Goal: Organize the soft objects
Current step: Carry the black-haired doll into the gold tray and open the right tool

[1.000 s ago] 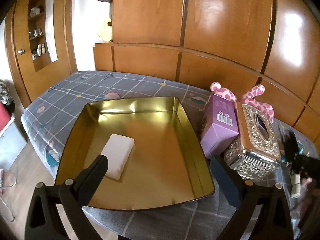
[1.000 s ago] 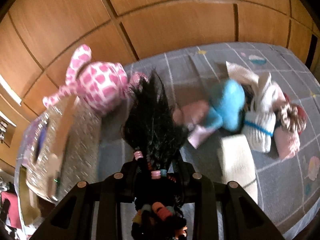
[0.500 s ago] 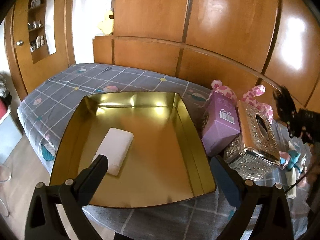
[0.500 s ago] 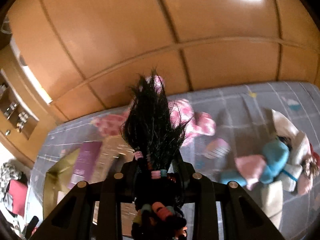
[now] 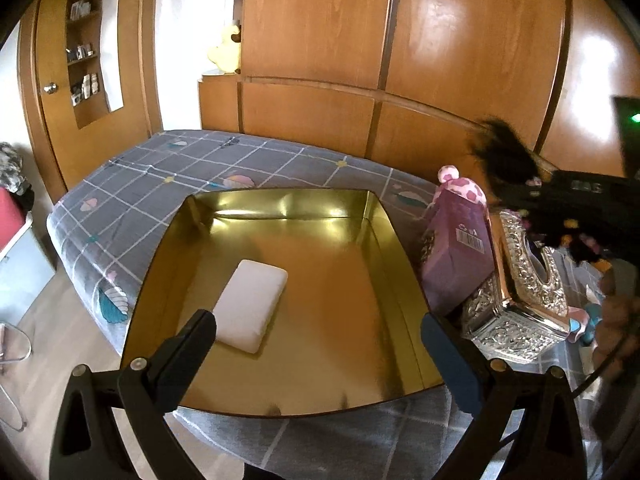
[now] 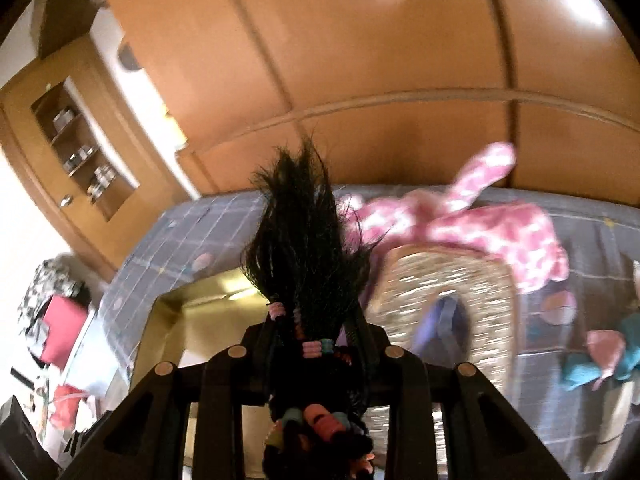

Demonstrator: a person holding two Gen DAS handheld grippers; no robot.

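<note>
1. One shallow gold metal tray (image 5: 376, 240) now fills the right view's near left; the pile of soft things has slid far right
2. Right gripper (image 6: 316, 336) clamps the black tufted, bead-banded hair bundle (image 6: 308, 236), nearing the tray
3. Left gripper (image 5: 320, 334) hovers spread apart above the tray, gripping nothing

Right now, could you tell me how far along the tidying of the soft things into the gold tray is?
Early. Done: one white pad lies in the gold tray. In hand: the right claw is shut on a black tuft with coloured bands above the bed; the left claw hangs open over the tray. Left: the pink spotted plush and the teal and pink pieces lie on the bedspread.
</note>
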